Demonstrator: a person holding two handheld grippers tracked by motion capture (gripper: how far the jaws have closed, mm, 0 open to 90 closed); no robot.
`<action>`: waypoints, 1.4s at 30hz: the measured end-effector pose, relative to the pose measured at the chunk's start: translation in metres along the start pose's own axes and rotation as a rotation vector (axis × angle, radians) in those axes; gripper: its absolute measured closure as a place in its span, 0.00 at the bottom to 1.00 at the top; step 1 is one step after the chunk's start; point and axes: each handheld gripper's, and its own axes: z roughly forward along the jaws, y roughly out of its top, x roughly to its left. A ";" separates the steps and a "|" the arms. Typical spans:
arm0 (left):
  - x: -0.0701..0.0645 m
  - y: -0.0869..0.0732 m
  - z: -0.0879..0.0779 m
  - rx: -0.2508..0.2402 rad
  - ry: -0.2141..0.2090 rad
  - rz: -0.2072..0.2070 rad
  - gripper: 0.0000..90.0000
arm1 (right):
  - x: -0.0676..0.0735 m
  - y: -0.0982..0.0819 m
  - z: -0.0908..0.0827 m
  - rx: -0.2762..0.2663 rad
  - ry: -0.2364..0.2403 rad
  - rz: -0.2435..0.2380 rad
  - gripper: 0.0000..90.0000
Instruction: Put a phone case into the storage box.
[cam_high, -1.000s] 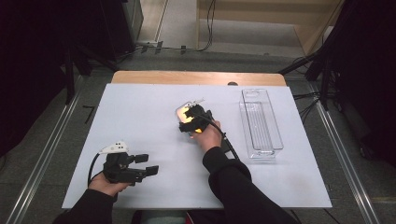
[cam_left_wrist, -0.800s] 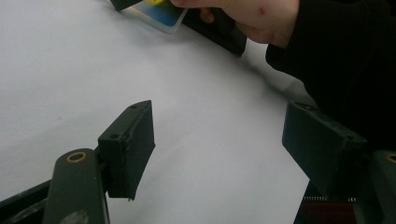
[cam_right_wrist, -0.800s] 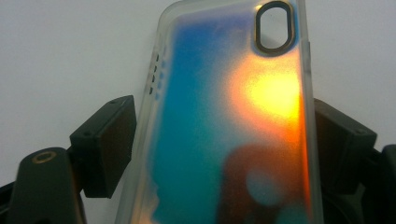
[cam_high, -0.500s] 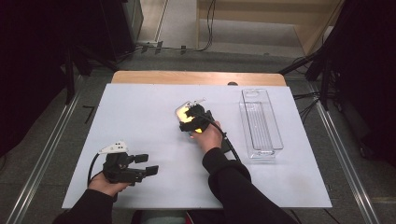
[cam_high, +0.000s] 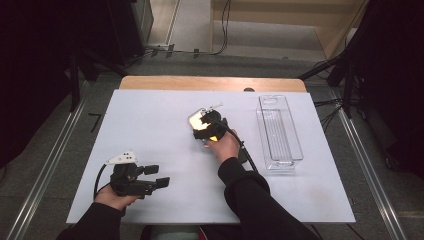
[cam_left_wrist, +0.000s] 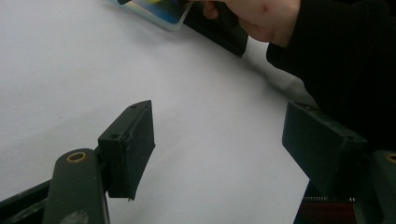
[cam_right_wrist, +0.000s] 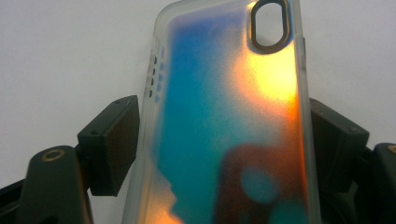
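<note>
Resting low on the table, the left gripper (cam_high: 150, 176) fingers gape empty; right gripper (cam_high: 207, 125) fingers clasp the phone case (cam_right_wrist: 229, 130).

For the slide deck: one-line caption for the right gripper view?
Right gripper jaws closing around an iridescent phone case on the white table.

glossy iridescent plastic phone case (cam_right_wrist: 224, 121); clear plastic tray (cam_high: 279, 131); matt white table sheet (cam_high: 150, 130).
</note>
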 end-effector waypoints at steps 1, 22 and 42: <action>0.000 0.000 0.000 0.000 0.000 0.000 0.29 | -0.001 0.000 -0.001 -0.001 0.003 0.001 0.21; 0.000 0.003 0.001 -0.008 0.001 -0.027 0.29 | -0.005 0.005 -0.042 -0.019 0.118 0.019 0.22; -0.008 0.018 0.010 -0.011 0.004 -0.048 0.28 | -0.011 -0.029 -0.103 -0.071 0.248 0.003 0.22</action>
